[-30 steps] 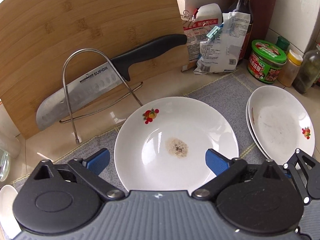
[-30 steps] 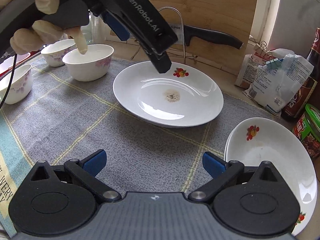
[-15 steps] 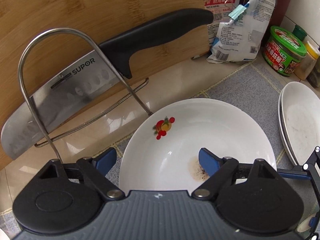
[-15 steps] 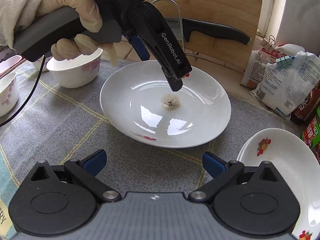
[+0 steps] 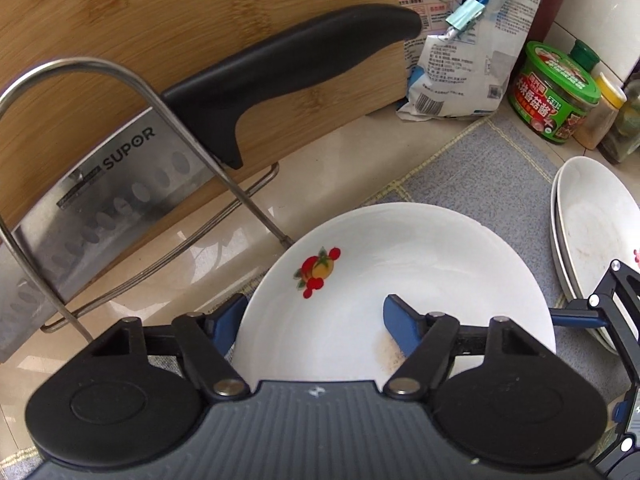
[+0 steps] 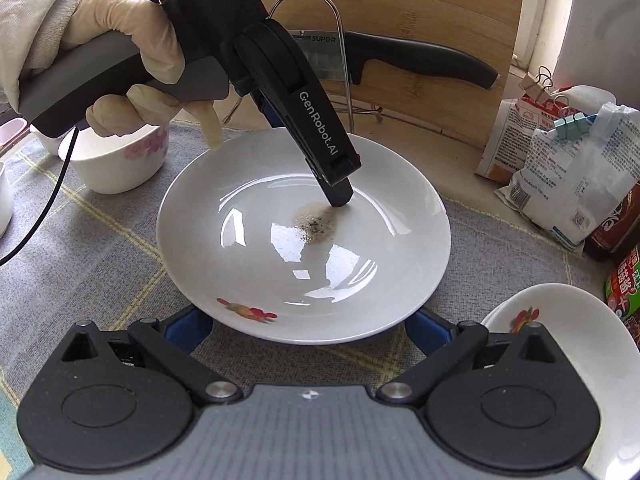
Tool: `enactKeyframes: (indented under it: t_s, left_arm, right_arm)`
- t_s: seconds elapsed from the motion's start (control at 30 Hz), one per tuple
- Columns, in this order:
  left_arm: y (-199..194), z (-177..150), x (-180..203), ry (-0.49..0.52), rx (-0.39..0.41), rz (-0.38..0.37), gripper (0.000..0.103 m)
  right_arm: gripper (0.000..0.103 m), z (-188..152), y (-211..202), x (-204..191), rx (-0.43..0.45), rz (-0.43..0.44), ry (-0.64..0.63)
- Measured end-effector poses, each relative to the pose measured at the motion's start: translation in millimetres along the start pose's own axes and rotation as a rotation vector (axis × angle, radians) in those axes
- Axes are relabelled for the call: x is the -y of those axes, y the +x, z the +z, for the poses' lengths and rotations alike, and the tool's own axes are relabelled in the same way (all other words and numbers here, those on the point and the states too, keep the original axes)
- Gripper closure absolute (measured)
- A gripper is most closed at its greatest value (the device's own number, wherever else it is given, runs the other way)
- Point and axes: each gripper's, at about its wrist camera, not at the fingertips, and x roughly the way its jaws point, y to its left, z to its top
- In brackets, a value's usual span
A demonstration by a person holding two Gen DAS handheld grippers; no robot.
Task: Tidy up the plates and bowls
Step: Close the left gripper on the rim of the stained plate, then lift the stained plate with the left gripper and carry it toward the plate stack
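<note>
I noted the left hand-held gripper [image 5: 314, 322] had just been closing over the rim of the white round ceramic plate [image 5: 420, 272], one finger inside, one outside; contact unclear. Plate sat on the grey checked cloth [image 6: 100, 256]. Right hand-held gripper [image 6: 308, 328] stood wide, empty.

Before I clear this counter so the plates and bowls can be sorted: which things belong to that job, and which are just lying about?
Job in hand: dirty plate, stacked plates, flowered bowl.
Lying about: knife, cutting board, clipped bags, green-lidded jar.
</note>
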Motion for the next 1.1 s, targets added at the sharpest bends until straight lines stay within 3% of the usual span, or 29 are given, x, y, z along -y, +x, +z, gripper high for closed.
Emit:
enactKeyframes:
  t_s: [0.7,1.1]
  left_arm:
    - [-2.6,8.4,5.9,0.092,-0.018,0.009,0.033]
    - [-4.1,3.5,-0.1,0.080,-0.027,-0.012,0.033]
  right_arm:
    - [0.000,-4.1,0.8,6.5,0.028,0.032,-0.062]
    - [0.000,-5.0,4.7,6.0,0.026,0.054,-0.099]
